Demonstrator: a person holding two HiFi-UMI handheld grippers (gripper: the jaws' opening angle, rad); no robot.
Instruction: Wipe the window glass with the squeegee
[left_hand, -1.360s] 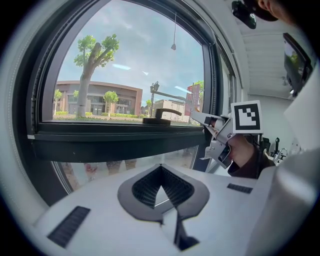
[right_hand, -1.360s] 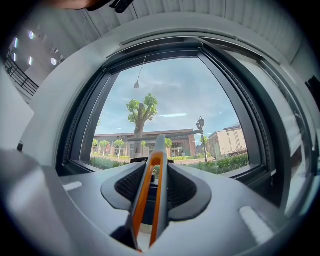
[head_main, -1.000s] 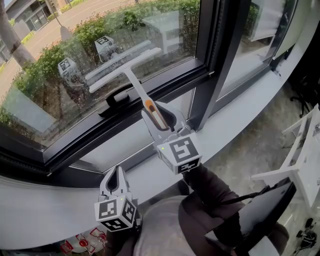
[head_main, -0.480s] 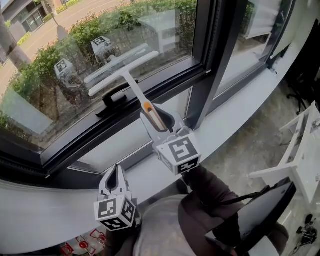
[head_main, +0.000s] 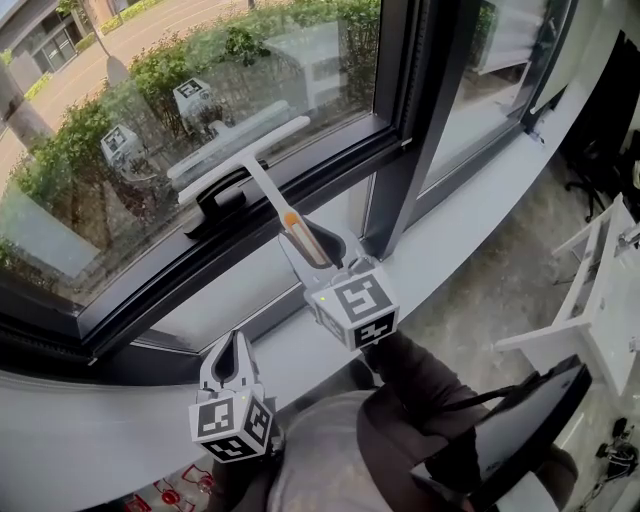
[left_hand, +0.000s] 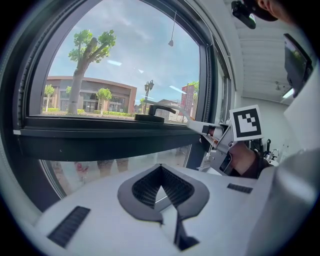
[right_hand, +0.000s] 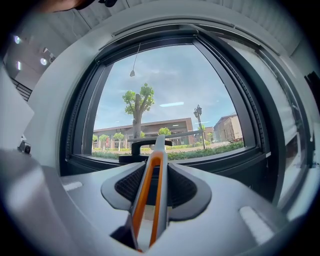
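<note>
Squeegee (head_main: 258, 172) clamped in right gripper (head_main: 313, 243), just above black window handle (head_main: 213, 198)

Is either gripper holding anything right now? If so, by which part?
The right gripper is shut on the squeegee, clamping its orange-striped handle; the blade is free, up at the window glass. The left gripper is shut on nothing.

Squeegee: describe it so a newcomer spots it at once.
Start at the large window glass. At its lower edge, by the black window handle, is the squeegee: the only white T-shape, its orange-striped grip clamped in the right gripper.
</note>
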